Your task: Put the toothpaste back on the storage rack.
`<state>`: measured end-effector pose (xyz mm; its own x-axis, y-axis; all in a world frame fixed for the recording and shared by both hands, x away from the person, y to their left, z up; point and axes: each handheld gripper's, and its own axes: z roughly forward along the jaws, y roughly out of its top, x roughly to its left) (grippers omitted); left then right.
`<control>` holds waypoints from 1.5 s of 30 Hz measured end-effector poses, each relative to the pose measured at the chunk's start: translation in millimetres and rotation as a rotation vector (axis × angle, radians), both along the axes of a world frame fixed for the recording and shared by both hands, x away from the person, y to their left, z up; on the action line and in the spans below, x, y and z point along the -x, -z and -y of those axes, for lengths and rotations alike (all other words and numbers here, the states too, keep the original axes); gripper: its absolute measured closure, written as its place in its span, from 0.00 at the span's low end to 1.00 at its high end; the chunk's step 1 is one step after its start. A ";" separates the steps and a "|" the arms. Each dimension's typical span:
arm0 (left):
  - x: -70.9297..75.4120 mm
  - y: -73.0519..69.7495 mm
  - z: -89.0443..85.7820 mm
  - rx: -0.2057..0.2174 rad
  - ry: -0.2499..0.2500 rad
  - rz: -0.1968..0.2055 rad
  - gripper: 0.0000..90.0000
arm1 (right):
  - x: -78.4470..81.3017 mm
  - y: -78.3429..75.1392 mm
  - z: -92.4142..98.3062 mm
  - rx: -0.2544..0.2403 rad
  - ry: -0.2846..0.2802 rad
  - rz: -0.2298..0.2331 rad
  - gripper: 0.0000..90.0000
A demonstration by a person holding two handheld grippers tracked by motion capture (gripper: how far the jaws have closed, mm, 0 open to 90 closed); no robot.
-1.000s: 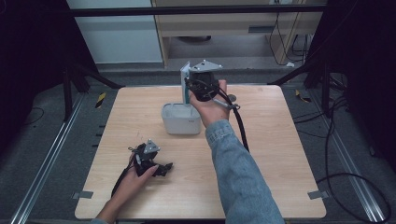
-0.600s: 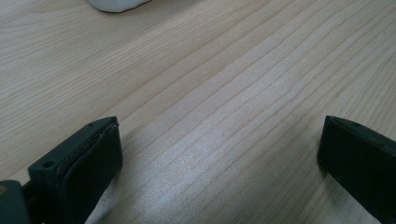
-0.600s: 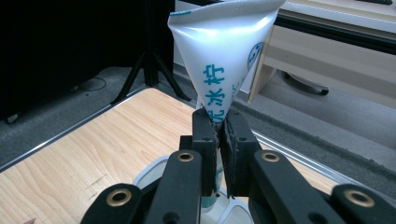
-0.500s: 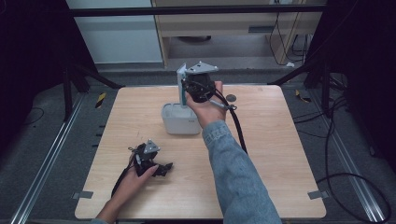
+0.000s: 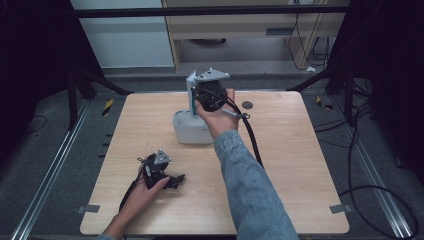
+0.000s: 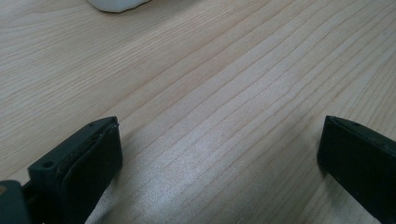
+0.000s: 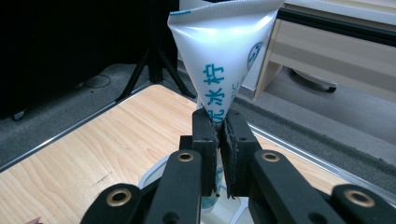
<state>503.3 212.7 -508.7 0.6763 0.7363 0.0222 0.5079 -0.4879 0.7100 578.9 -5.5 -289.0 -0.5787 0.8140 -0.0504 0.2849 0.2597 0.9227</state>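
The right gripper (image 7: 218, 140) is clenched on a tube (image 7: 223, 51) above the holder (image 5: 186, 131), mid-placement or removal; next needs steady vertical motion. The left gripper (image 6: 219, 154) rests released.

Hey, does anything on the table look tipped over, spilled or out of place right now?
Nothing stands out. The right gripper holds the white tube upright over the white container; no spill shows on the table.

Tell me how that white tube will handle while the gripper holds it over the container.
The tube probably gives easily: its flat crimped end and tapering body suggest soft plastic. The right gripper pinches it narrowly, so it may flex or swing. Its glossy skin looks slippery. Likely light.
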 end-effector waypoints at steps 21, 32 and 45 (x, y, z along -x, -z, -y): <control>0.0 0.1 0.0 0.001 0.002 -0.001 0.00 | -8.0 28.3 -4.1 0.034 0.005 -0.048 0.94; -0.2 0.1 -0.1 0.002 0.004 -0.001 0.00 | -17.0 56.4 -9.0 0.032 0.013 -0.081 0.94; -0.2 0.1 0.0 0.001 0.003 0.000 0.00 | -20.8 74.1 -5.7 0.040 0.027 -0.116 0.94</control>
<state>503.5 212.7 -508.8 0.6787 0.7341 0.0210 0.5065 -0.4886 0.7104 599.7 0.2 -363.1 -0.5602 0.8281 -0.0170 0.3961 0.2859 0.8725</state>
